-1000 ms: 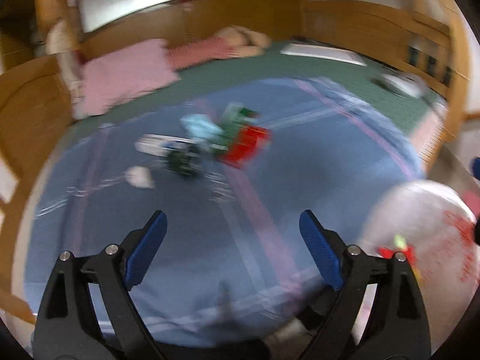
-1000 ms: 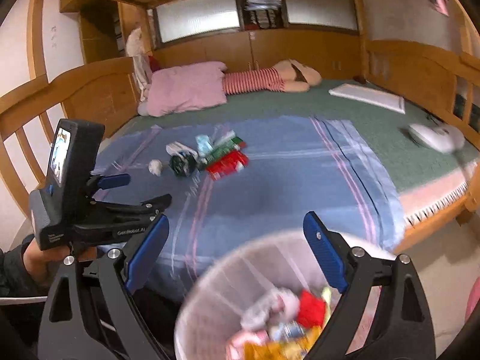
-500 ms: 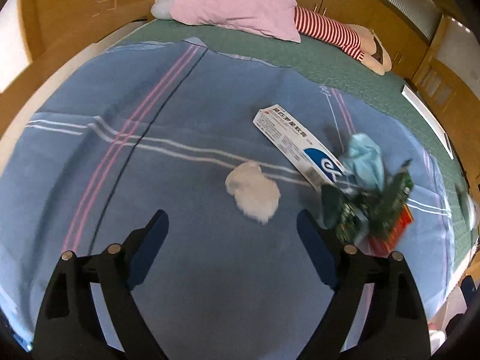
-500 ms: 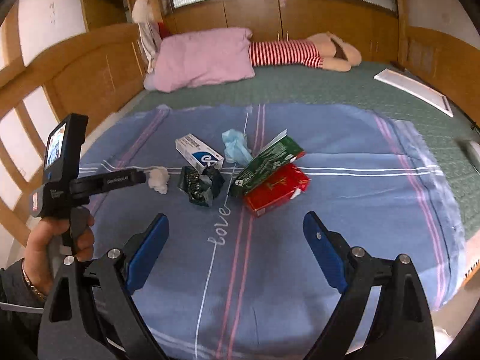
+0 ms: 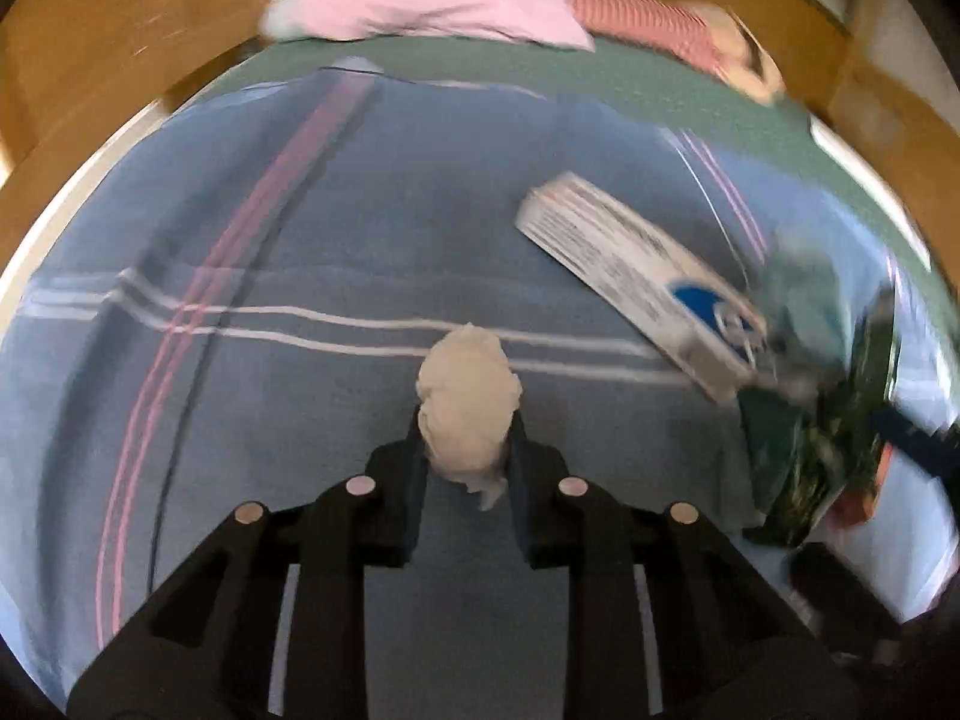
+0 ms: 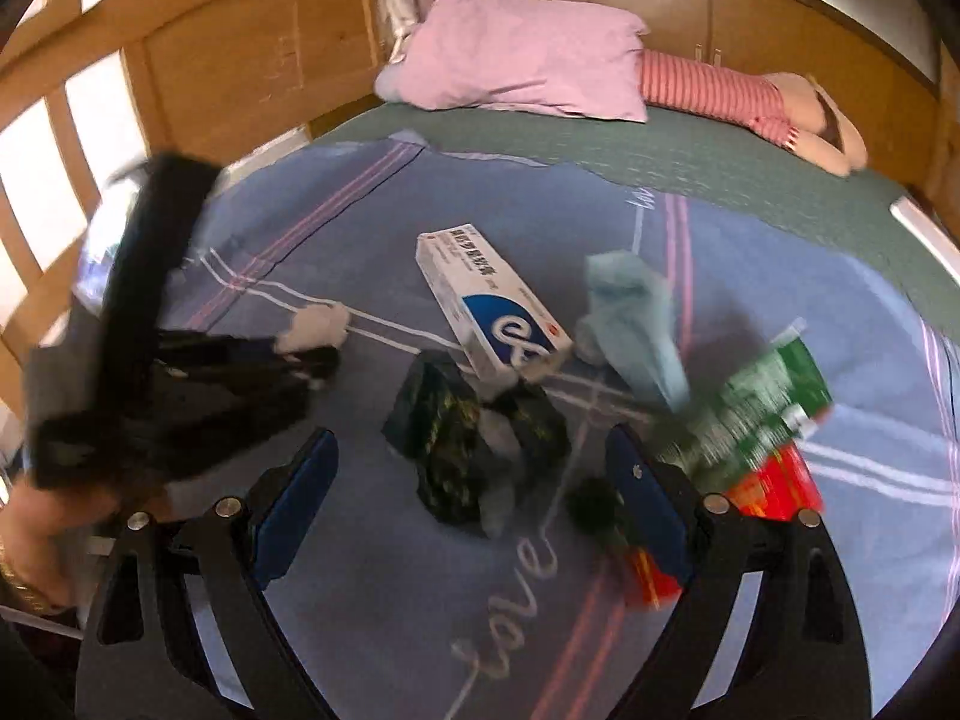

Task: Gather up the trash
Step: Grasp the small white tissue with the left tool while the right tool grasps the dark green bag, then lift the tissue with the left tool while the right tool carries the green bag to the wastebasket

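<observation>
The left gripper (image 5: 467, 426) points steeply down at a blue blanket (image 5: 300, 228) spread over the bed, and its jaws are closing with a crumpled white tissue wad (image 5: 469, 402) between them; the pads sit against the wad's sides, and most of it bulges out past the fingertips. In the right wrist view the same gripper (image 6: 312, 354) appears as a dark blur at the left, held in a hand (image 6: 36, 516), with the white wad (image 6: 315, 327) at its tip.

The right gripper (image 6: 471, 480) hangs above the rest of the litter with its jaws wide apart and nothing between the pads. Just ahead of it lies a crumpled dark green wrapper (image 6: 474, 438). Beyond that rests a white and blue carton (image 6: 489, 306), lying flat at an angle, and beside it a crumpled light blue piece of cloth or paper (image 6: 633, 318). To the right, a green packet (image 6: 756, 414) leans over a red box (image 6: 774, 486); both are blurred.

At the head of the bed, on the green sheet (image 6: 720, 168), lie a pink pillow (image 6: 516, 54) and a red-striped soft toy (image 6: 720, 93). A wooden bed frame (image 6: 240, 60) surrounds the mattress.
</observation>
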`<action>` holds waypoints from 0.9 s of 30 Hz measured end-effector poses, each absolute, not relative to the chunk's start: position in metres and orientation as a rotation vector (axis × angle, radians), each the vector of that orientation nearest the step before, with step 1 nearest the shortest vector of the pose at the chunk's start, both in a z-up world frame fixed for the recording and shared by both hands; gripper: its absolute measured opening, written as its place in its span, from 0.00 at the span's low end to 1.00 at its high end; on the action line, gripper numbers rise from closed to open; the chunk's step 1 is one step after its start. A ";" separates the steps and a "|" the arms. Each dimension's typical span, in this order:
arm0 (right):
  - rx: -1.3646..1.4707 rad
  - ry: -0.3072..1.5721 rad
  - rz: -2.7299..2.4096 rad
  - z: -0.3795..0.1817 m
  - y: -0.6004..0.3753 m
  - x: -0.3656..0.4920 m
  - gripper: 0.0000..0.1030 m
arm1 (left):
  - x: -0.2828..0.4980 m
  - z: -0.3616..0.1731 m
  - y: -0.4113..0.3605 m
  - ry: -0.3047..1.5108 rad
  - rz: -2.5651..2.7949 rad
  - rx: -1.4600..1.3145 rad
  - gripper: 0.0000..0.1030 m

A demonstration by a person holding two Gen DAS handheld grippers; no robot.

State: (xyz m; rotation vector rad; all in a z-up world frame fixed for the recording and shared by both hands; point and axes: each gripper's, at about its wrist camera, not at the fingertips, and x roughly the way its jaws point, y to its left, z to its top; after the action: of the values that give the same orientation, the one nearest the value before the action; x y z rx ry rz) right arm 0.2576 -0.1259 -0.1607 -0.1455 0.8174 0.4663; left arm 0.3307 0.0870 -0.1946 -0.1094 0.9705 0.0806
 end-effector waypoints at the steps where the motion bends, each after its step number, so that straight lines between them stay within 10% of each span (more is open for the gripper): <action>1: -0.168 0.821 0.466 -0.163 -0.122 0.261 0.86 | 0.327 -0.189 0.097 0.943 0.106 -0.144 0.23; 4: -0.212 0.859 0.440 -0.173 -0.115 0.270 0.86 | 0.315 -0.176 0.122 0.881 0.159 -0.227 0.23; 8: -0.213 0.915 0.413 -0.182 -0.113 0.276 0.55 | 0.306 -0.177 0.137 0.880 0.183 -0.284 0.23; 27: -0.008 0.833 0.437 -0.084 -0.174 0.113 0.53 | 0.264 -0.175 0.127 0.886 -0.147 -0.510 0.23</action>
State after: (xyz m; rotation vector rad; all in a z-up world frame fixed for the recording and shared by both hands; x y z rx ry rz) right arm 0.1129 -0.1744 -0.0842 -0.0082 0.8331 0.4370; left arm 0.2639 0.1269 -0.1751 -0.5098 0.8864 -0.1475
